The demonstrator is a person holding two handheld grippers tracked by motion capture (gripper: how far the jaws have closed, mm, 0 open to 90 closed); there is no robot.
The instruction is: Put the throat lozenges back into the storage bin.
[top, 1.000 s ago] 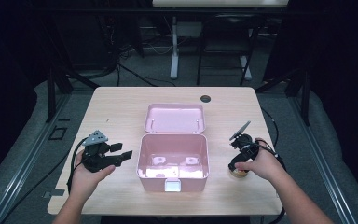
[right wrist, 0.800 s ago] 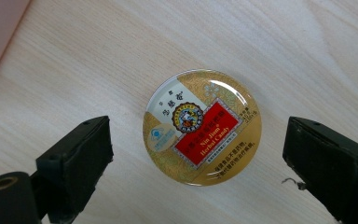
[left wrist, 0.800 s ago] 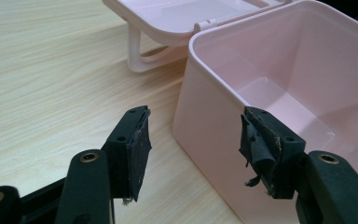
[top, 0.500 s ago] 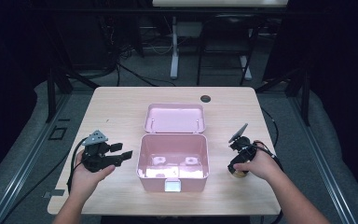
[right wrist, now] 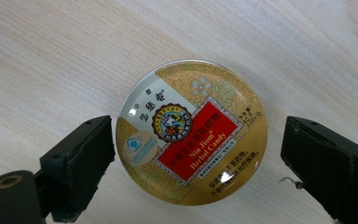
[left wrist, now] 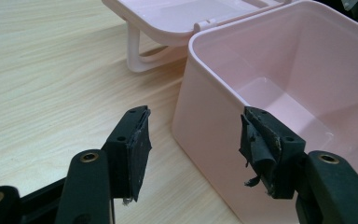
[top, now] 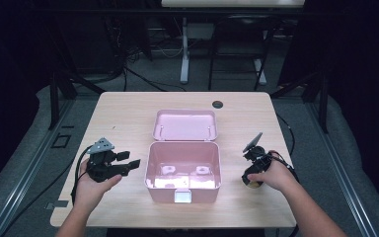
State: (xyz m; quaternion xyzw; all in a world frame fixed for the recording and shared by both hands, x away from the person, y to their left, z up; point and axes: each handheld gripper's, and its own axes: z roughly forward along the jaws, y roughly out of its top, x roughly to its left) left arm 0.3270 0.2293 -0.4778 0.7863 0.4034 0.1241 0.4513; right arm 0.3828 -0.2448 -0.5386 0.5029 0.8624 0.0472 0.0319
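Observation:
An open pink plastic box [top: 182, 170] stands mid-table, its lid [top: 185, 124] laid back behind it. The inside looks bare. My left gripper [top: 128, 163] is held left of the box, open, nothing between its jaws. In the left gripper view the left gripper [left wrist: 193, 135] faces the box's near corner [left wrist: 200, 116]. A round gold candy tin [right wrist: 191, 133] with a red label lies flat on the wood. My right gripper [right wrist: 196, 154] points down over it, open, one jaw on each side and not touching. In the high view the tin [top: 252, 183] peeks out below the right gripper [top: 250, 177].
The light wooden table [top: 128, 118] has a dark round grommet [top: 218, 104] near its far edge. Cables trail from both grippers off the table's sides. Dark floor, table legs and wiring lie beyond the far edge.
The right hand and its gripper have crept slightly toward the table's front edge, over the tin. The left gripper and the box are as before.

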